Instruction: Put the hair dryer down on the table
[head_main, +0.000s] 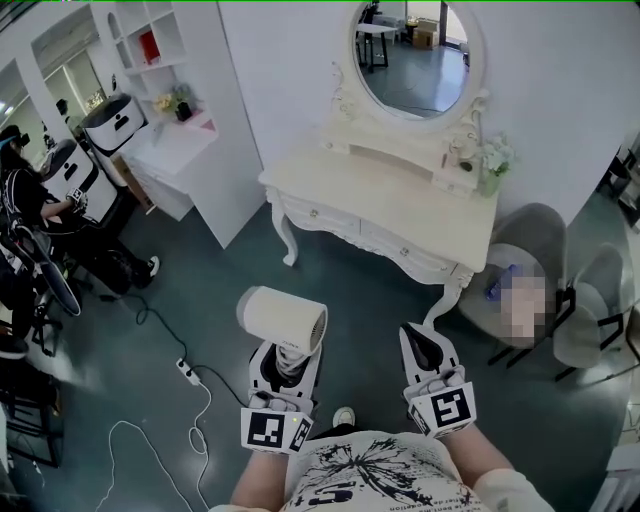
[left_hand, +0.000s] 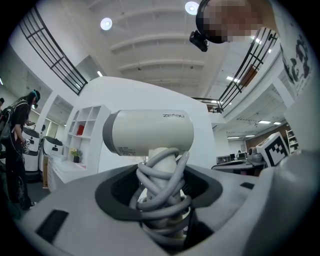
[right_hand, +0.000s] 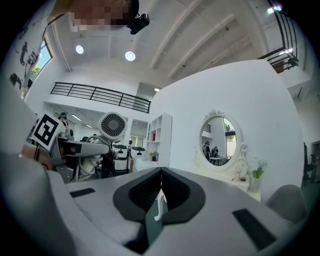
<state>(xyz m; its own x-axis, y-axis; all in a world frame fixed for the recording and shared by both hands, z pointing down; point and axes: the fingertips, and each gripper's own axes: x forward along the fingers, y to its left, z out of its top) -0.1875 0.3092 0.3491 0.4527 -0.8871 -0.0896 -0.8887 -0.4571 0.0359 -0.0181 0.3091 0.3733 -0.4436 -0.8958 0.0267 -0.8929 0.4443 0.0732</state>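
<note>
A cream-white hair dryer stands upright in my left gripper, well above the floor and short of the table. Its handle, wrapped in its grey cord, sits between the jaws, which are shut on it. The barrel lies crosswise above the jaws. My right gripper hangs beside it at the right, jaws shut with nothing in them; in the right gripper view the pads meet. The white dressing table stands ahead, and the dryer's rear grille shows at the left of the right gripper view.
An oval mirror and a vase of flowers stand on the table's back. Two grey chairs are at the right. A power strip with a white cable lies on the floor at the left. White shelves and a person are further left.
</note>
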